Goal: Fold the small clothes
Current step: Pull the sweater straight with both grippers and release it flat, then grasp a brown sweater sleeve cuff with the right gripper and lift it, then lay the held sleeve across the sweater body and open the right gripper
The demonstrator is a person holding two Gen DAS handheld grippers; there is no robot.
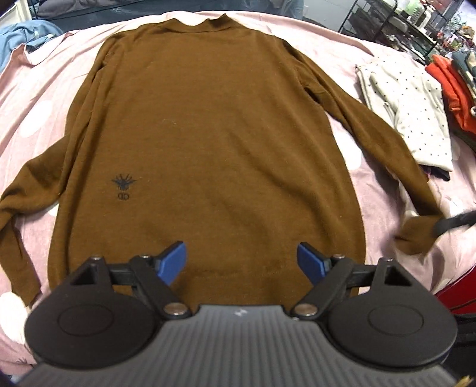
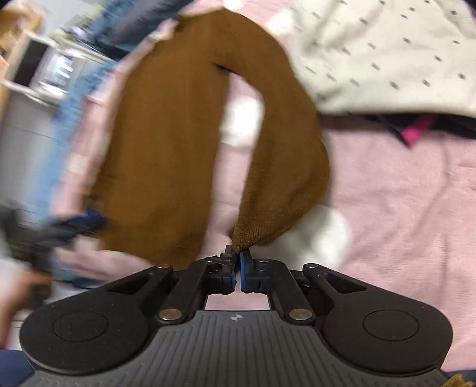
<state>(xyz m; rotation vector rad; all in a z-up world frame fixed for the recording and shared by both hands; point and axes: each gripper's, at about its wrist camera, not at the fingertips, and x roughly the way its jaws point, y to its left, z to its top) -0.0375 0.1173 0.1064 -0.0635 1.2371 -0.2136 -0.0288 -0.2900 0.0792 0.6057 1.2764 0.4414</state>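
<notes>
**While the right gripper pinches a cuff, the sweater waits flat on the bed**

While the brown sweater (image 1: 208,143) lies spread on its front or back over the pink bedsheet (image 1: 38,98), collar at the far side and hem at the near side, the right gripper (image 2: 238,257) has its fingers clenched on the ribbed cuff (image 2: 247,235) of the right sleeve (image 1: 372,125). I judge that it holds the cuff in order to bring this sleeve across the body, which would be the first fold. The right wrist view is blurred, so the gripper is probably in motion, and the cuff looks slightly lifted from the sheet.

The left gripper (image 1: 241,259) hovers over the middle of the hem with its blue fingers (image 1: 174,262) spread wide and nothing between them. Perhaps it is placed there to keep the body from sliding when the sleeve is pulled, but it does not press the cloth as far as I can tell. The left sleeve (image 1: 17,202) lies straight along the body, near the left edge.

The surface is a soft bed, pink with pale round spots. At the right, a folded white garment with small dots (image 1: 410,110) lies near the sleeve, and further right an orange garment (image 1: 449,92). A blue cloth (image 1: 23,35) is at the far left, and dark metal shelves (image 1: 395,26) stand behind the bed.
</notes>
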